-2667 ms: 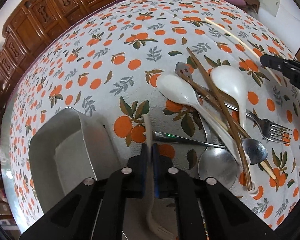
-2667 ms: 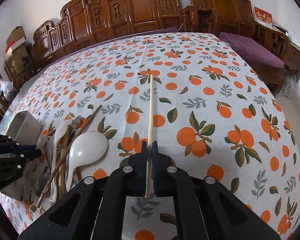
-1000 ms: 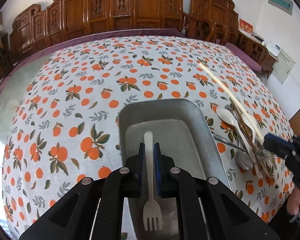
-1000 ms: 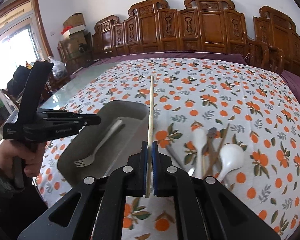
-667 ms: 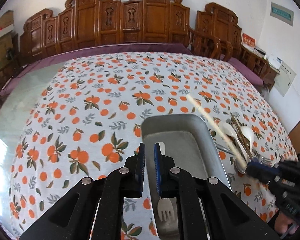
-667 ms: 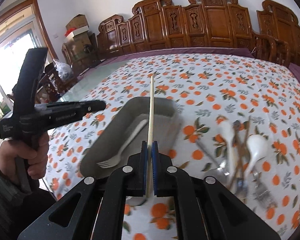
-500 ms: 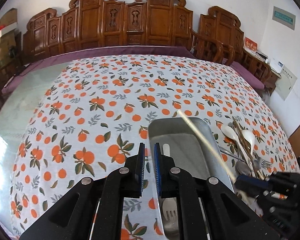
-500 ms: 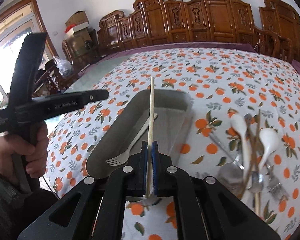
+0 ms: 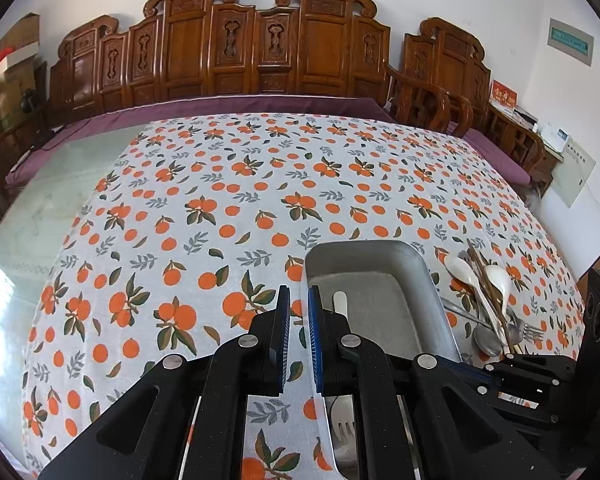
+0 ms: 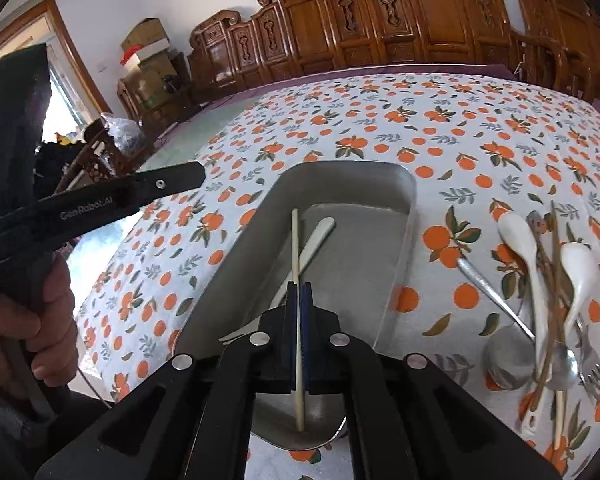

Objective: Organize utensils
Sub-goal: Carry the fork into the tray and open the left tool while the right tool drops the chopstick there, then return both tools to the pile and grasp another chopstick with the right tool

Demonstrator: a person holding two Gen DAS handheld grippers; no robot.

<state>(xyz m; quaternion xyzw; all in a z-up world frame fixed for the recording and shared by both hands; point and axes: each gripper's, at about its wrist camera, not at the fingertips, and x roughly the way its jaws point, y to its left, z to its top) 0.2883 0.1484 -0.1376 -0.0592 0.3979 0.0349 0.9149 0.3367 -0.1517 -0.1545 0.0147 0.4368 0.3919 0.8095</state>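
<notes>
- Over the rectangular metal tray [image 10: 404,256], the right gripper [image 10: 299,320] has its fingers clamped on a pale wooden chopstick [image 10: 296,248] that points along the tray.
- Beneath the chopstick, a cream plastic fork [image 10: 312,244] lies inside the tray.
- Left of the tray, the left gripper [image 9: 298,336] hangs above the orange-patterned counter [image 9: 220,216], fingers apart and empty.
- Right of the tray, white spoons [image 10: 520,240], brown chopsticks and metal cutlery lie in a heap.

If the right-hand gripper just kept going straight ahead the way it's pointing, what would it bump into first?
Probably the metal tray: the right gripper points down into it, gripping a pale chopstick above the white fork. Depth is unclear.
</notes>
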